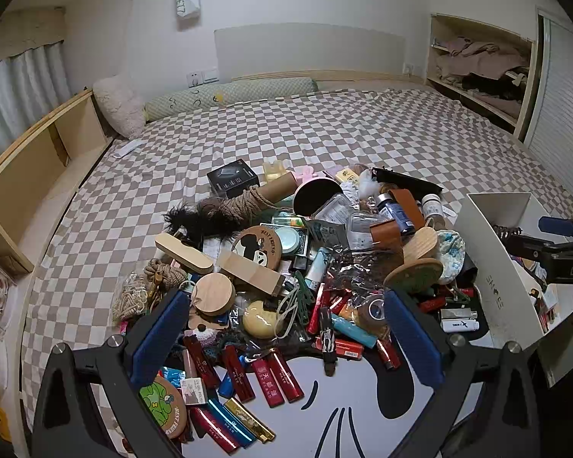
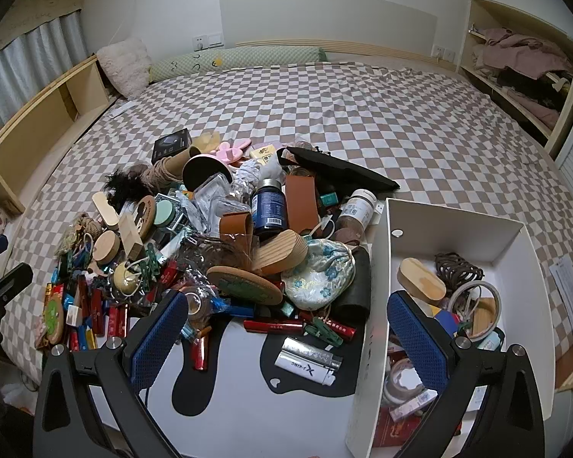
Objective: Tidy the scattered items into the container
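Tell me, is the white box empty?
Not empty. The white box already holds a wooden oval block, a dark coiled thing, a tape ring and more.

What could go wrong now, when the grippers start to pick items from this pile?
1. The pile is dense and layered; pulling a low item may topple the wooden block or blue bottle.
2. Both grippers hang open and empty; the right gripper straddles the box wall, so a jaw might catch it.
3. Thin red lighters lie packed flat and could slip or come up in pairs.
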The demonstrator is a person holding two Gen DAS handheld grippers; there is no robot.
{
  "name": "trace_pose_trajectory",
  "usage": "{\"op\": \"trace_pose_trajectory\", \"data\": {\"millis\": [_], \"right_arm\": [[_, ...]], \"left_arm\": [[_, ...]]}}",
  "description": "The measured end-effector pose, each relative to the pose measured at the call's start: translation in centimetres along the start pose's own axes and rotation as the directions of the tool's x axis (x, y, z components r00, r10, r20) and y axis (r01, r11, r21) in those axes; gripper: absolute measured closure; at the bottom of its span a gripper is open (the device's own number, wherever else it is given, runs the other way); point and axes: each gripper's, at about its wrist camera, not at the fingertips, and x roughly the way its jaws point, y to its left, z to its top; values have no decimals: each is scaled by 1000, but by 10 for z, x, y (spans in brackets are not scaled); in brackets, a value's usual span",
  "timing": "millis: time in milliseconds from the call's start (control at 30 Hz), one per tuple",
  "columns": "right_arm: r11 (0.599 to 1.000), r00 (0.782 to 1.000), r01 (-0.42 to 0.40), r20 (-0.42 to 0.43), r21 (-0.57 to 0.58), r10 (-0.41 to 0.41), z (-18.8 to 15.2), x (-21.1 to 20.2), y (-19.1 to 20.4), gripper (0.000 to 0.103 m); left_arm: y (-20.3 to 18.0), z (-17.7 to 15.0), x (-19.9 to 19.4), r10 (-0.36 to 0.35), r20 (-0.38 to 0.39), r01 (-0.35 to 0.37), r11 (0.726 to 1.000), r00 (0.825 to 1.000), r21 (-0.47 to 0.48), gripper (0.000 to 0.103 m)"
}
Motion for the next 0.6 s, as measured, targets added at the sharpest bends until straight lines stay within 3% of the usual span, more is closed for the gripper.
{"op": "trace_pose_trajectory", "data": {"millis": [600], "right_arm": [[1000, 1000, -8, -2, -4, 8, 0, -1, 1, 0]], "left_arm": [[1, -3, 0, 8, -2, -8, 1000, 1000, -5, 1]]}}
